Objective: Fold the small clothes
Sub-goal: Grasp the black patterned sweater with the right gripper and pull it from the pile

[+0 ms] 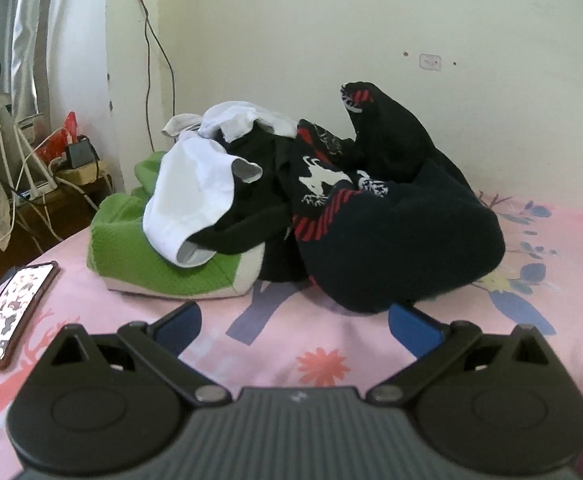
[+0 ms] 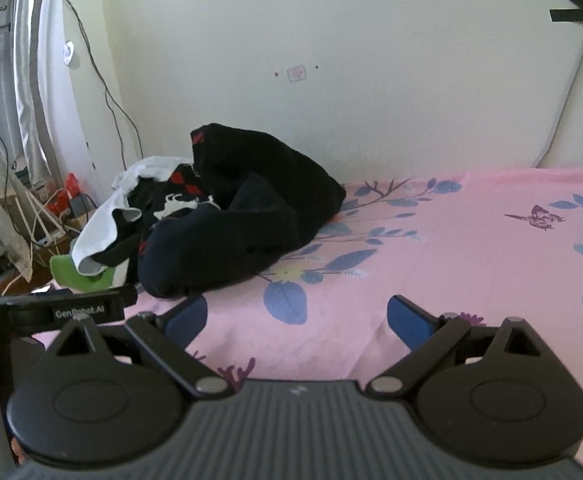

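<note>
The left gripper hovered low over the pink floral bedsheet, its jaws spread wide and holding nothing, the blue pads apart on either side of bare sheet. The tip of its right pad sat just beside the near edge of the black garment. The right gripper hung in the same way over the sheet, its jaws also spread and empty, with open bed ahead of it. In the right wrist view part of the other gripper's black body, marked with white lettering, showed at the left border, with a fingertip at the lower left corner.

A phone lay face up near the left edge of the bed, its screen lit and a white cable plugged into its near end.

Farther on, the pile of small clothes sat toward the far left corner of the bed, close to the wall. A bulky black garment with red stripes and a white animal print made up its right and near part. A white piece was draped over the left of the heap, and a green cloth with a pale border lay underneath, touching the sheet.

Beyond the left edge of the bed, a tangle of cables and a power strip stood below a curtain. The cream wall rose behind the pile.
</note>
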The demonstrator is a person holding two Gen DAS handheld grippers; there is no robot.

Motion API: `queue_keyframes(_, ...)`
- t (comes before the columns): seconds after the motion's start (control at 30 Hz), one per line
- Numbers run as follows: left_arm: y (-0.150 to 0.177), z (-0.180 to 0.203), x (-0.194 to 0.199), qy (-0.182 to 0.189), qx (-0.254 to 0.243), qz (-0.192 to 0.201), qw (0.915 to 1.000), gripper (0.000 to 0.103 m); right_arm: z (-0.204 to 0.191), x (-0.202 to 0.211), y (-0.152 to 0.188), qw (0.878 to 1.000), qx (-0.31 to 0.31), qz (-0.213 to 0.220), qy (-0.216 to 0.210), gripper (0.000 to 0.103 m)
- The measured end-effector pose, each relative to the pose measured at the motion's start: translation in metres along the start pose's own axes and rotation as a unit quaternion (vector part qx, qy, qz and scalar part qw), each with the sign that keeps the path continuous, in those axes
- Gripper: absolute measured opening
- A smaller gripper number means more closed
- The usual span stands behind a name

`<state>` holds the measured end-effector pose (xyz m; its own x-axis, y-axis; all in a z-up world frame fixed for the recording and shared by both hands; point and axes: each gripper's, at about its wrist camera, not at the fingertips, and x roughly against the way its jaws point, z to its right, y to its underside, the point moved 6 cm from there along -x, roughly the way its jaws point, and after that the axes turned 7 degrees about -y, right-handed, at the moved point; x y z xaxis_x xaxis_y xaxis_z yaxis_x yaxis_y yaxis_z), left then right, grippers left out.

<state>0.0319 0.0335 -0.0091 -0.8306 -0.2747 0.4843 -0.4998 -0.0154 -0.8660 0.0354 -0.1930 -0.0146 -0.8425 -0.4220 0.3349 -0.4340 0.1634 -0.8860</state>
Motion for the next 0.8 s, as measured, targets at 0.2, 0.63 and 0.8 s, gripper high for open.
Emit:
queue_keyframes(0.2,0.003,-0.007,-0.003,0.007,0.018,-0.010,0.9998,0.103,0.000,0.002,-0.001,1.000,-0.001,0.010,0.006,0.088)
queue_keyframes(0.63,-0.006,-0.040,-0.018,0.036,0.025,-0.008,0.9990,0.103,-0.035,-0.023,-0.032,0.997,0.062,-0.032,-0.025,0.060)
queue_keyframes(0.8,-0.009,-0.061,-0.046,0.015,0.040,-0.032,0.9986,0.103,-0.060,-0.059,-0.051,0.994,0.088,-0.046,-0.034,0.071)
